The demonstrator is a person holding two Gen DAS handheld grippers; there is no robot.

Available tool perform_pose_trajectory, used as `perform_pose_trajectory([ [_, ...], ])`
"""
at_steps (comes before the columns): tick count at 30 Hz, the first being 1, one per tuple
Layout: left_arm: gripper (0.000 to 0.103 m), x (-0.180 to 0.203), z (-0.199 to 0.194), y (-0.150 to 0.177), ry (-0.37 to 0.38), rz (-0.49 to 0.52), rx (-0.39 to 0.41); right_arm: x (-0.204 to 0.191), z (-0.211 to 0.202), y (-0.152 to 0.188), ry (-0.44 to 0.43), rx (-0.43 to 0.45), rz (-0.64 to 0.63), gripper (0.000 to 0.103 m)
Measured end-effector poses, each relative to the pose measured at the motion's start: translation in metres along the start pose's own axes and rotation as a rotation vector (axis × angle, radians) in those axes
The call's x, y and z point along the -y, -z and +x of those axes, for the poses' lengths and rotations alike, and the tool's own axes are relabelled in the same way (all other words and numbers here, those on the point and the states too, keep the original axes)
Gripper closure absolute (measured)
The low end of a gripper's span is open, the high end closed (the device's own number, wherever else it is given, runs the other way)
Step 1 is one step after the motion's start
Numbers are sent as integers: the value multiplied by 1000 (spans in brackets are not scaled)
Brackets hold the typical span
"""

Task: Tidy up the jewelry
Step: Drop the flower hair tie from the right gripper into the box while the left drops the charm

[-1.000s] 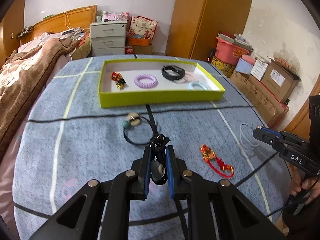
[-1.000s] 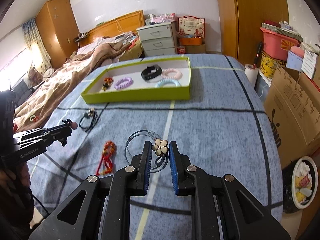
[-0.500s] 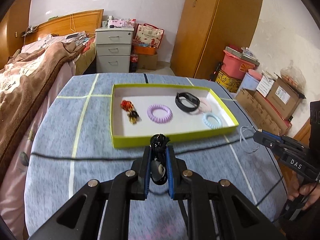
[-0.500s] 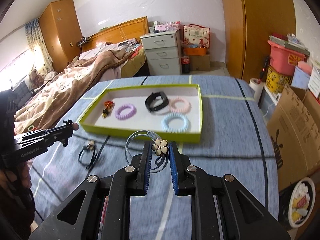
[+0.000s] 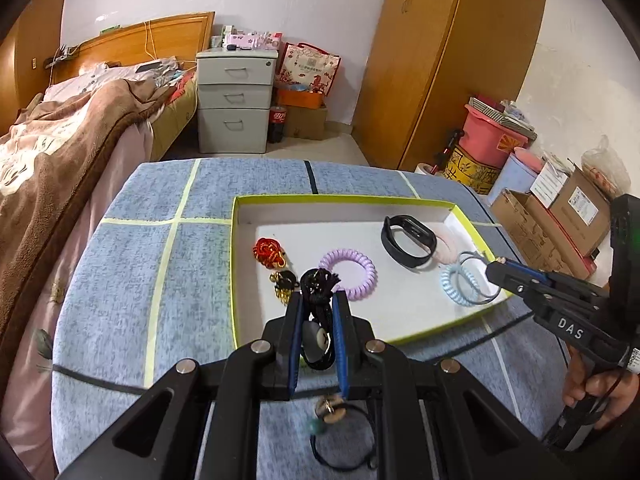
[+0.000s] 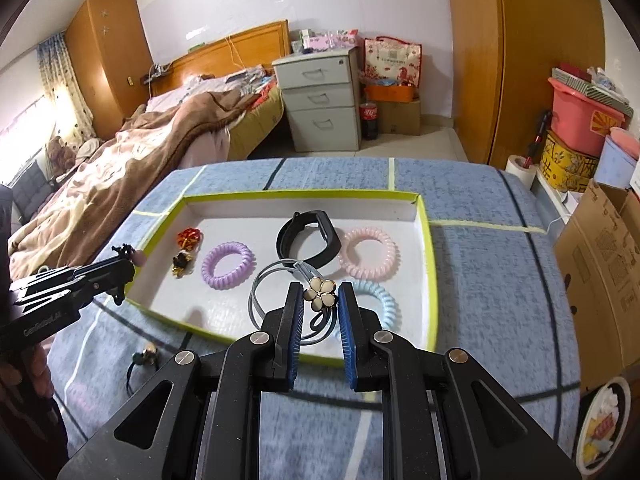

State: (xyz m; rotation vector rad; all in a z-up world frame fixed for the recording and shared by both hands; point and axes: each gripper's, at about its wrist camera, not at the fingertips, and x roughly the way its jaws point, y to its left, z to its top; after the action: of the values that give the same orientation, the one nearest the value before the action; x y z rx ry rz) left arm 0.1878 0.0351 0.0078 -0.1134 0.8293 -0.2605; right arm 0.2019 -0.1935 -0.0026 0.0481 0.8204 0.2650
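A lime-rimmed white tray (image 5: 240,264) (image 6: 424,240) on the blue cloth holds a purple coil tie (image 5: 349,273) (image 6: 227,265), a black band (image 5: 408,241) (image 6: 309,237), a pink coil (image 6: 369,253), a light blue coil (image 5: 460,284) (image 6: 386,304) and a red charm (image 5: 269,253) (image 6: 189,237). My left gripper (image 5: 317,304) is shut on a black cord bracelet (image 5: 317,288) over the tray's near left part. My right gripper (image 6: 319,300) is shut on a grey hair tie with a cream flower (image 6: 319,294) above the tray's near right.
A black cord with beads (image 5: 332,420) (image 6: 144,356) lies on the cloth in front of the tray. A bed (image 5: 60,140) is to the left, grey drawers (image 5: 234,100) behind, boxes and tubs (image 5: 560,200) to the right.
Both grippers have moved forward with their loads, from in front of the tray's near wall to above its interior. The beaded cord on the cloth now lies behind the left fingertips.
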Motion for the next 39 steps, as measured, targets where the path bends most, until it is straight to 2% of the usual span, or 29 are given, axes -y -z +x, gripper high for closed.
perform_pose_trajectory([
  [15, 87, -3, 41, 6, -21, -7, -105, -4, 36, 0, 17, -76, -43, 85],
  [25, 86, -6, 42, 8, -21, -15, -111, -7, 43, 1, 22, -101, -62, 85],
  [28, 82, -5, 42, 7, -18, -12, -112, -8, 45, 0, 20, -102, -63, 85],
  [30, 75, -4, 41, 7, -16, -7, -111, -9, 45, 0, 26, -102, -72, 85],
  [38, 69, -2, 43, 5, -8, -9, -111, -10, 45, 1, 22, -97, -71, 84],
  [39, 68, -2, 43, 5, -9, -9, -110, -11, 44, 1, 21, -96, -69, 82],
])
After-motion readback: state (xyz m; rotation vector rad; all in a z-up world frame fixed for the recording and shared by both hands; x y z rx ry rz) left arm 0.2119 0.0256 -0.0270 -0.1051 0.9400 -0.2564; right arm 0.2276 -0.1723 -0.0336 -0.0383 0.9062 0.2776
